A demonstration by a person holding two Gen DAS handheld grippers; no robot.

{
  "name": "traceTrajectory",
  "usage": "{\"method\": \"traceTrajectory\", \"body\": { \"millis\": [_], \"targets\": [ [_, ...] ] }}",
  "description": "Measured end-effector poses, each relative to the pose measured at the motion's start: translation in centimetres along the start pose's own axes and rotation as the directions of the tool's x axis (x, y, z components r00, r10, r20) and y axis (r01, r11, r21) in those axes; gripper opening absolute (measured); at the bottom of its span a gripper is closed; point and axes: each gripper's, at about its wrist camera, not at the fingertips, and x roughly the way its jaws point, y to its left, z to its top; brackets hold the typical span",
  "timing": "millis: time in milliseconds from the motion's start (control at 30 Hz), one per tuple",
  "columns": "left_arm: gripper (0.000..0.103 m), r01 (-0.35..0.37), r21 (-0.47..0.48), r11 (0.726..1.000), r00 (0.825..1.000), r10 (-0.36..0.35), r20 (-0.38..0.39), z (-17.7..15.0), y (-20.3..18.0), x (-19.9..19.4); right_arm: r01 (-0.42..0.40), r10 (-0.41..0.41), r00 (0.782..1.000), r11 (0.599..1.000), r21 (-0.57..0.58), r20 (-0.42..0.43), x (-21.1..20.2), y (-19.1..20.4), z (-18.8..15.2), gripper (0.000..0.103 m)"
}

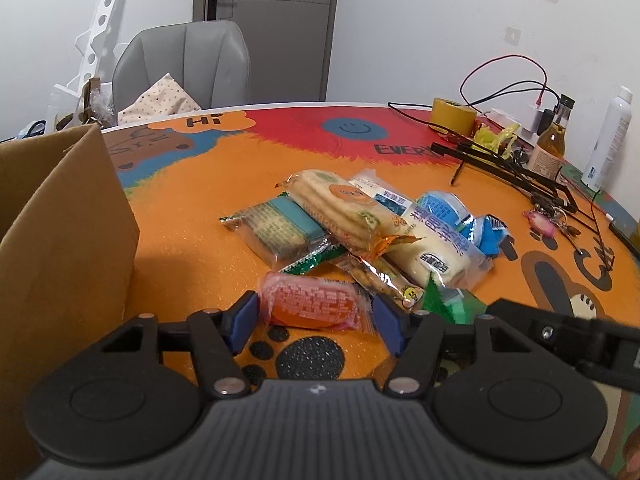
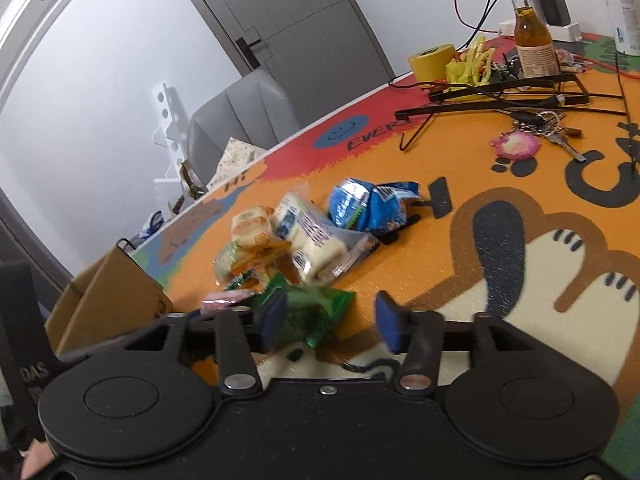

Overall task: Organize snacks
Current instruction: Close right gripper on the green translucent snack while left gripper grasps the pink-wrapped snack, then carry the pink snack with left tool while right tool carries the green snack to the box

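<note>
Left tool (image 1: 316, 316) gapes around the pink packet (image 1: 312, 306); right tool (image 2: 332, 316), spread, blurs over the green packet (image 2: 312, 312); cardboard box (image 1: 60, 220) cut off.

A plain white room with a grey door and one chair behind the worktop

We saw white walls (image 1: 420, 20) all round and a grey door (image 1: 266, 28) with a dark lever handle (image 1: 216, 0) set in the far wall. A grey padded chair (image 1: 184, 64) stood pushed up to the far edge of the worktop (image 1: 192, 216), with a spotted cream cushion (image 1: 160, 100) on its seat. Beside the chair we noted a white perforated rack (image 1: 94, 44) leaning near the wall. The worktop itself wore a bright orange and red cartoon mat. Light fell evenly, with soft shadows.
</note>
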Motion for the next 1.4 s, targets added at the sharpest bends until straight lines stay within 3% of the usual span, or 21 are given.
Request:
{"method": "traceTrajectory", "body": {
  "millis": [133, 400, 567, 833, 867, 1400],
  "targets": [
    [0.048, 0.008, -0.021, 1.0, 1.0, -0.008, 0.003, 0.1, 0.5, -0.1, -0.016, 0.016, 1.0, 1.0, 0.002, -0.004, 0.7, 0.7, 0.4, 0.062],
    [0.047, 0.028, -0.028, 0.999, 1.0, -0.028, -0.007, -0.2, 0.7, -0.7, 0.028, -0.028, 0.999, 1.0, -0.013, -0.03, 2.6, 1.4, 0.3, 0.061],
    [0.046, 0.029, -0.017, 0.999, 1.0, -0.029, -0.008, -0.8, 0.5, -1.4, 0.054, -0.058, 0.997, 0.996, -0.065, -0.049, 2.3, 1.8, 0.2, 0.051],
    [0.046, 0.06, -0.009, 0.998, 0.998, -0.06, -0.013, -2.0, -0.2, -2.9, 0.09, -0.096, 0.994, 0.989, -0.113, -0.046, 1.1, 2.1, -0.7, 0.046],
    [0.047, 0.062, -0.009, 0.998, 0.998, -0.062, -0.012, -2.2, -0.2, -3.0, 0.092, -0.097, 0.994, 0.989, -0.117, -0.046, 1.0, 2.2, -0.8, 0.038],
    [0.046, 0.116, -0.018, 0.993, 0.993, -0.115, 0.033, -3.0, -0.7, -6.6, 0.152, -0.15, 0.988, 0.982, -0.11, 0.023, -3.7, 1.7, -1.2, 0.035]
  ]
}}
